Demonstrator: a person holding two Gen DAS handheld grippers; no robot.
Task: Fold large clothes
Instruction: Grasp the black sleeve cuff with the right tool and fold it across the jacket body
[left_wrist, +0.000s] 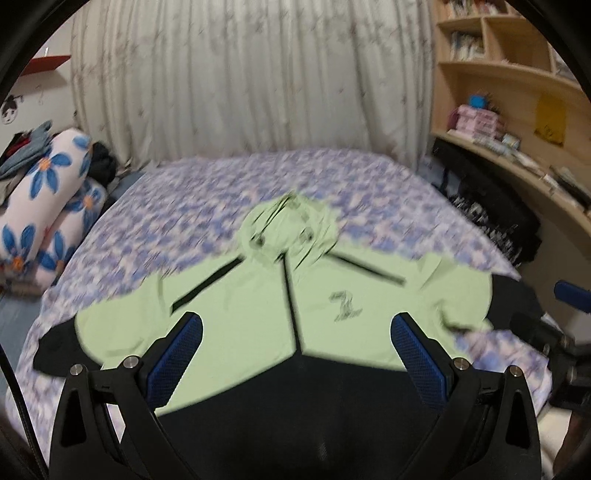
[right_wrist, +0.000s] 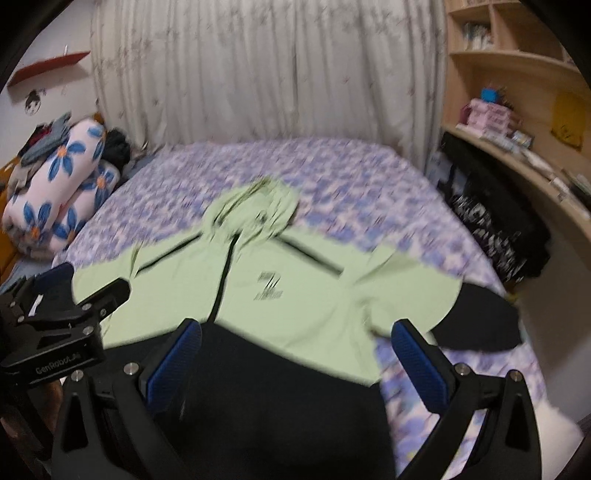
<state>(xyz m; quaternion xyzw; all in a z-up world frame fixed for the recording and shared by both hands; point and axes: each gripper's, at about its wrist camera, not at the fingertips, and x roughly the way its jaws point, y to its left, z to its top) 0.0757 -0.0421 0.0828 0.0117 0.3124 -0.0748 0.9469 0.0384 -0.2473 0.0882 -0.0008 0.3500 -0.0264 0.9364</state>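
While spread flat, jacket (left_wrist: 258, 306) on bed (left_wrist: 207, 206)

Home bedroom: bed (left_wrist: 207, 206) with floral sheet, curtain (left_wrist: 240, 81) along far wall, rolled floral quilts (left_wrist: 48, 206) at left, wooden bookshelf (left_wrist: 517, 85) at right.

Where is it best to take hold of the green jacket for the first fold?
Probably a sleeve end: the jacket lies flat, front up, sleeves spread. Take the black cuff from its outer side with the right gripper, whose fingers stand open.
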